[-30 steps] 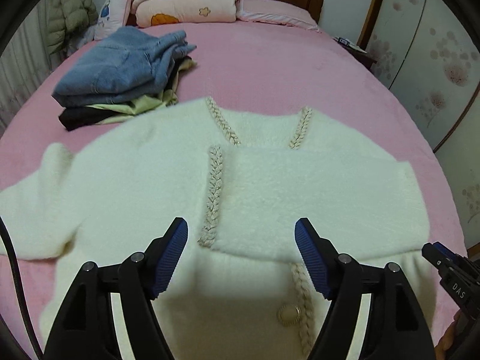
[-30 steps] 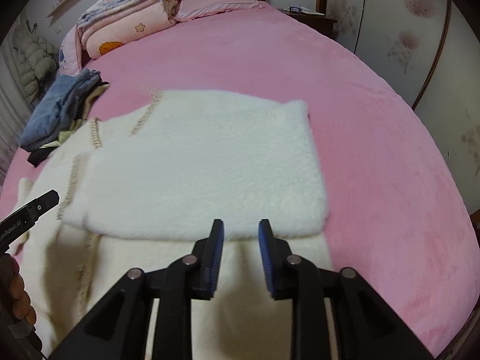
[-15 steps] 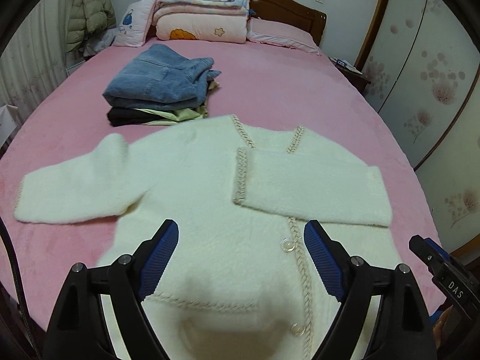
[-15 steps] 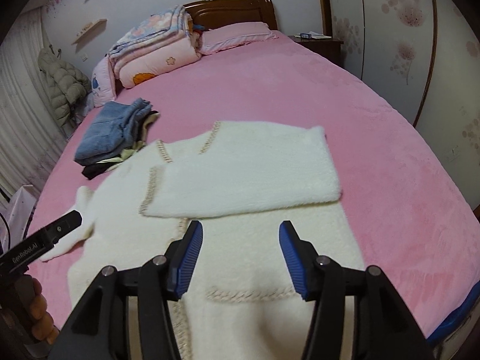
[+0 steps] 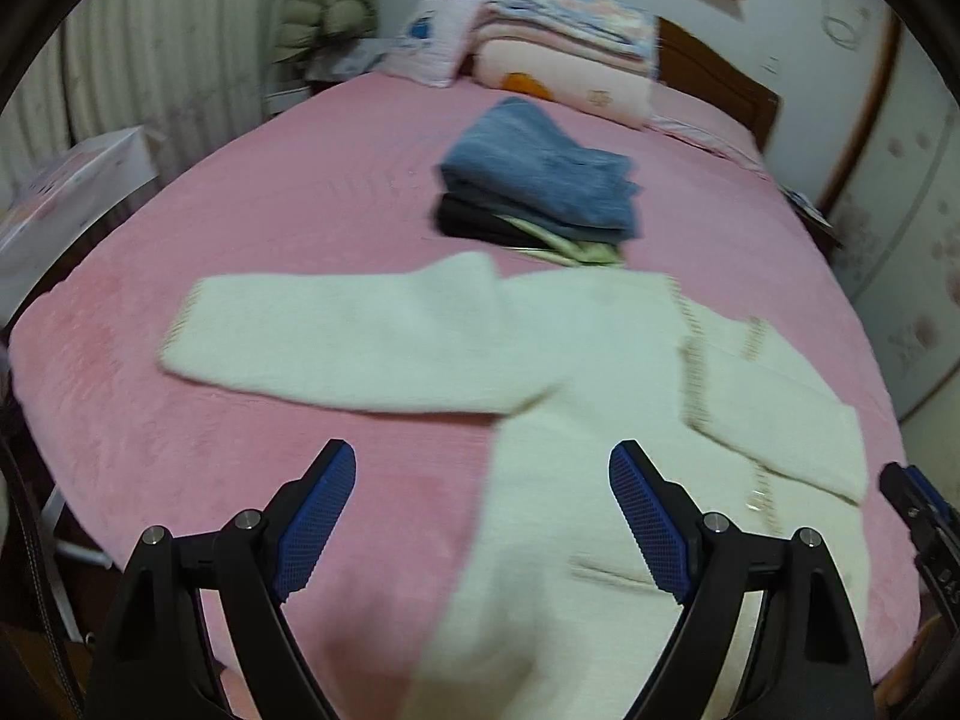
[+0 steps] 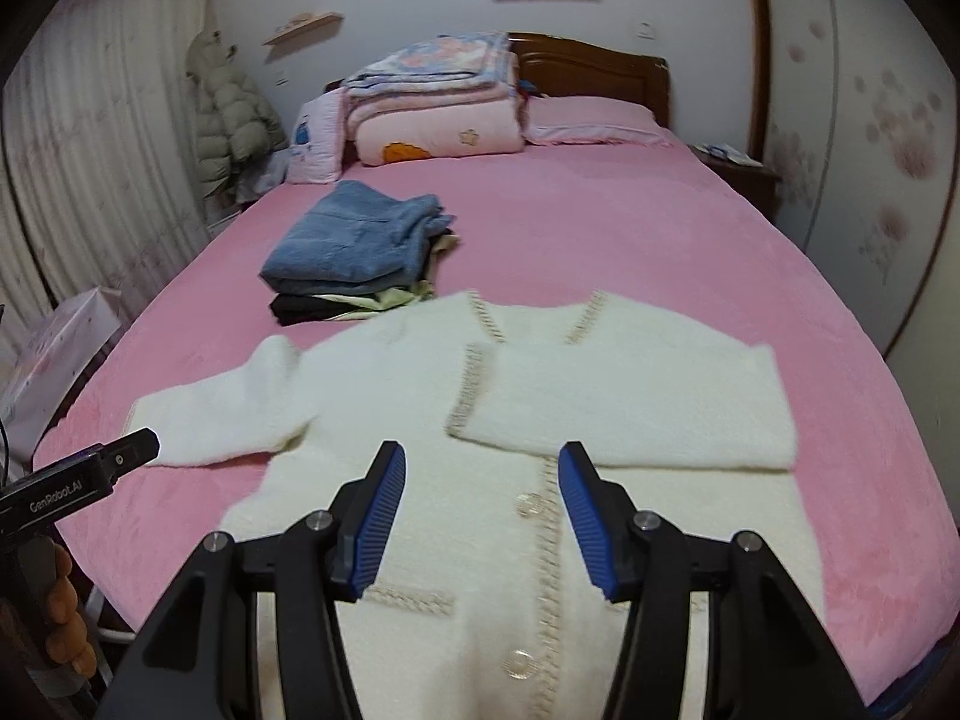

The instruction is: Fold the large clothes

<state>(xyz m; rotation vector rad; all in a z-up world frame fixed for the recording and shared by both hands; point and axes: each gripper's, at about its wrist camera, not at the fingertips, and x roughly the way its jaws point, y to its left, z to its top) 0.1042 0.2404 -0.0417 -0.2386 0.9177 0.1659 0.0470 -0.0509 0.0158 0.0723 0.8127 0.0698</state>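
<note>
- Left gripper (image 5: 483, 516) is seen with jaws spread wide, nothing between the pads; jaws have just been opening. It is held above the near edge of the cardigan, not touching it.
- Right gripper (image 6: 480, 519) is seen about half open, nothing gripped; its jaws have also just been opening. It is held above the cardigan's button strip, clear of the cloth.
- A hand (image 6: 63, 624) on the left gripper's handle is caught at the lower left edge of the right wrist view.
- Cardigan (image 6: 540, 420), cream and fluffy, is laid flat and face up on the near part of the bed, buttons and braided trim showing.
- One sleeve (image 6: 630, 402) is folded across the cardigan's chest; the other sleeve (image 5: 336, 336) is stretched out flat to the side of the cardigan.
- Folded clothes (image 6: 360, 252), blue denim on top with dark and pale green pieces under, are stacked just beyond the cardigan's collar.
- Bed (image 6: 660, 240) with a pink cover lies under the cardigan.
- Quilts (image 6: 438, 108) and a pillow (image 6: 588, 120) are piled well beyond the cardigan, against the headboard (image 6: 594, 75).
- A puffer jacket (image 6: 228, 120) is hung far beyond the cardigan's stretched-out sleeve, by the curtain.
</note>
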